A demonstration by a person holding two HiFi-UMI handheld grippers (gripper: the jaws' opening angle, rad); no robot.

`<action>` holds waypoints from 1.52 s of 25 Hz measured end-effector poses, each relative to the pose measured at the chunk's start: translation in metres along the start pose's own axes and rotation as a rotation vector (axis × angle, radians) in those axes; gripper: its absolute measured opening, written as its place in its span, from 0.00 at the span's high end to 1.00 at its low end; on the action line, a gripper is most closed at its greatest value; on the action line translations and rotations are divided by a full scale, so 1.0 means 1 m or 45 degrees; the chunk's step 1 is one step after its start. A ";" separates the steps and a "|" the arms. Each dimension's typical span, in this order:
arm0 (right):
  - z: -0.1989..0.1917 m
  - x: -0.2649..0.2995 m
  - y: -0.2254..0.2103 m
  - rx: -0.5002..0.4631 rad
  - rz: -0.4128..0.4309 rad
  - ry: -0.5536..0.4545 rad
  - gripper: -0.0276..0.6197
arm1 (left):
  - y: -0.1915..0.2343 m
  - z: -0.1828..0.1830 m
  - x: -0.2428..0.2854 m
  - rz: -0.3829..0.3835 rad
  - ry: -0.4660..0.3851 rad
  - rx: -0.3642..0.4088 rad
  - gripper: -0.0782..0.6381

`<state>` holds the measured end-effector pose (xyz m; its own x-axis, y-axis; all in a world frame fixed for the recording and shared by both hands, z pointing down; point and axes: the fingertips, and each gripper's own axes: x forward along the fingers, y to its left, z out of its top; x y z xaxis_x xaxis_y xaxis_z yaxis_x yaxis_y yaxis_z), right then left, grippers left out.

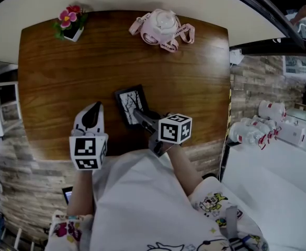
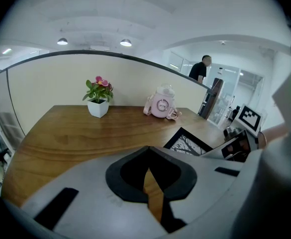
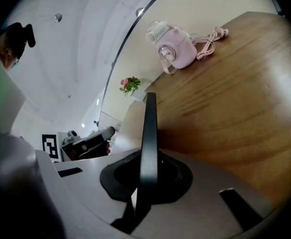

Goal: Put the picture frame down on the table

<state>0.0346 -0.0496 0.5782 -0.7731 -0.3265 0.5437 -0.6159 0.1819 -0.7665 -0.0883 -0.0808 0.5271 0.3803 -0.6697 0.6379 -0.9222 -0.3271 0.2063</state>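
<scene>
The picture frame (image 1: pixel 131 103), black with a white tree print, is low over the brown table (image 1: pixel 53 88), near its front middle. I cannot tell whether it touches the wood. My right gripper (image 1: pixel 138 115) is shut on the frame's near edge. In the right gripper view the frame (image 3: pixel 149 128) stands edge-on between the pads of that gripper (image 3: pixel 145 156). My left gripper (image 1: pixel 94 107) hovers to the frame's left, shut and holding nothing. From the left gripper (image 2: pixel 147 151) the frame (image 2: pixel 187 144) shows at the right.
A potted pink flower (image 1: pixel 69 22) stands at the table's far left corner. A pink bottle with a strap (image 1: pixel 160 27) lies at the far middle. White appliances (image 1: pixel 268 124) sit on a surface right of the table. A person (image 2: pixel 201 68) stands far off.
</scene>
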 end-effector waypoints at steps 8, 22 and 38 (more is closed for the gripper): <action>-0.001 0.004 -0.006 0.015 -0.010 0.039 0.94 | 0.001 -0.004 0.004 -0.007 0.019 -0.014 0.89; -0.006 0.010 -0.015 -0.209 -0.178 0.140 0.73 | 0.005 -0.010 0.008 0.010 0.028 -0.038 0.89; -0.005 0.011 -0.021 -0.465 -0.353 0.166 0.58 | 0.006 -0.011 0.010 0.001 0.038 -0.038 0.89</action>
<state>0.0377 -0.0527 0.6019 -0.5705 -0.2936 0.7670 -0.7962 0.4266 -0.4290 -0.0909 -0.0820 0.5432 0.3779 -0.6497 0.6596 -0.9243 -0.3063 0.2279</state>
